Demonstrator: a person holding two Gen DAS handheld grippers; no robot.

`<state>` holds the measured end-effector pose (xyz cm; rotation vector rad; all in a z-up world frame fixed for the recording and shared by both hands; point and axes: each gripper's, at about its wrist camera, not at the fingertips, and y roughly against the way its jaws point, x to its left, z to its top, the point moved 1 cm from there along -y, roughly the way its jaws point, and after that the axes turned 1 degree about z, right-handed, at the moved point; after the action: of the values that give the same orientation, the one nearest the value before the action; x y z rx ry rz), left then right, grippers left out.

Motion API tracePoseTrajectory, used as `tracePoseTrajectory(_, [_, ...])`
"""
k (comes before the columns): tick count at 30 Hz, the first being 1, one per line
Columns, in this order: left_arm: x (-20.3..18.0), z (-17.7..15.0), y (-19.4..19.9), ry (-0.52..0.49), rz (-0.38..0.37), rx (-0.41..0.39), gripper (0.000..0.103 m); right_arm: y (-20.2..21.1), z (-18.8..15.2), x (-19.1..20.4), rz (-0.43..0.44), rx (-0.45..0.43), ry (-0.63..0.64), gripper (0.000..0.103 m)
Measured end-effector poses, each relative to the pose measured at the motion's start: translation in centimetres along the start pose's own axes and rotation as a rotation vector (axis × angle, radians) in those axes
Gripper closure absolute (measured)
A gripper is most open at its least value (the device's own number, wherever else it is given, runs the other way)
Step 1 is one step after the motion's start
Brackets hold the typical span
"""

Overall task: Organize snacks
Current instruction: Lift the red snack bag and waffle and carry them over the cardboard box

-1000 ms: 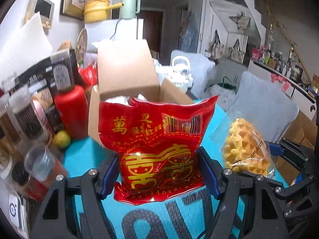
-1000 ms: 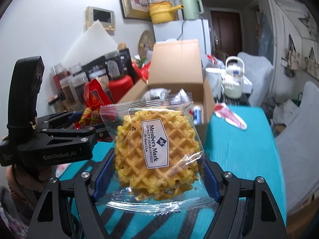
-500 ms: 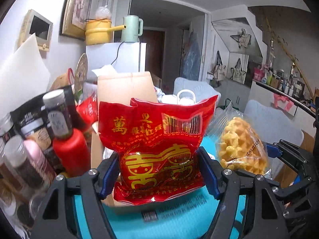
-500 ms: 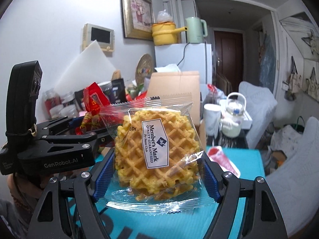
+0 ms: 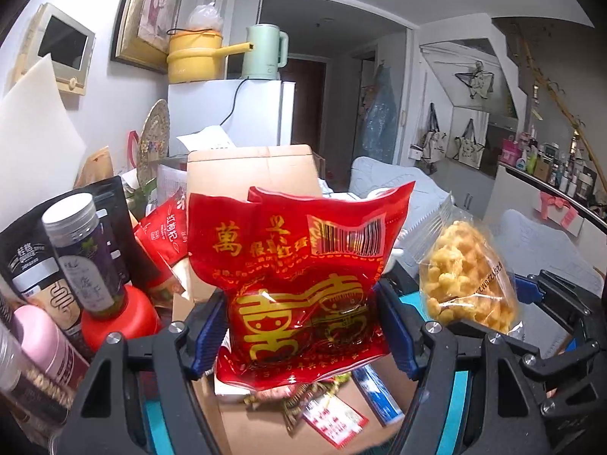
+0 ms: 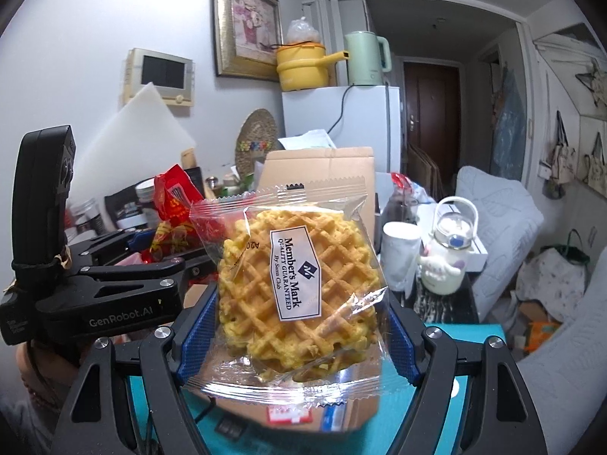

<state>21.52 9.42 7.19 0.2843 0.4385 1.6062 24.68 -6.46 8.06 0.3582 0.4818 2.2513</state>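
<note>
- the room is a cluttered living space: a white fridge (image 6: 341,125) stands against the back wall, with a yellow pot (image 6: 301,66) and a pale green kettle (image 6: 366,58) on top, and a framed picture (image 6: 246,24) hangs on the wall to their left.
- a dark door (image 6: 430,113) closes the hallway at the back, and a padded grey chair (image 6: 497,220) stands at the right.
- the tabletop (image 6: 470,331) is teal; an open cardboard box (image 5: 250,168) sits on it, its rear flap standing upright, with small packets lying inside.
- at the left of the box, jars and a red bottle (image 5: 121,318) crowd together by the wall; at its right stand a white cup (image 6: 402,254) and a white jug (image 6: 447,254).
- the left gripper (image 5: 303,322) points slightly downward above the box, its blue pads clamped on the lower sides of a red snack bag (image 5: 299,265) that stands upright between them.
- the right gripper (image 6: 299,318) is held just beside the left one, level with it and tilted the same way, squeezing a clear-wrapped waffle packet (image 6: 296,276) by its two edges, label facing the camera.
- in the right wrist view a hand (image 6: 34,364) shows at the lower left under the left gripper's body.
</note>
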Motion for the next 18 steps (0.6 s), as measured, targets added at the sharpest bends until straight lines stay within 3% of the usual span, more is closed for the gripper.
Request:
tracePoseTrajectory(7, [1.3,0.4,-3.2,0.005,0.053,0.014,0.031,-3.9,0.2,-0.9,0.026,0.027,-0.010,0.025])
tracePoseTrajectory(18, [2.7,-1.4,-8.5,-0.009,0.127,0.145,0.031,-9.7,-1.9,-2.3,0.043,0.145,-0.070,0.025])
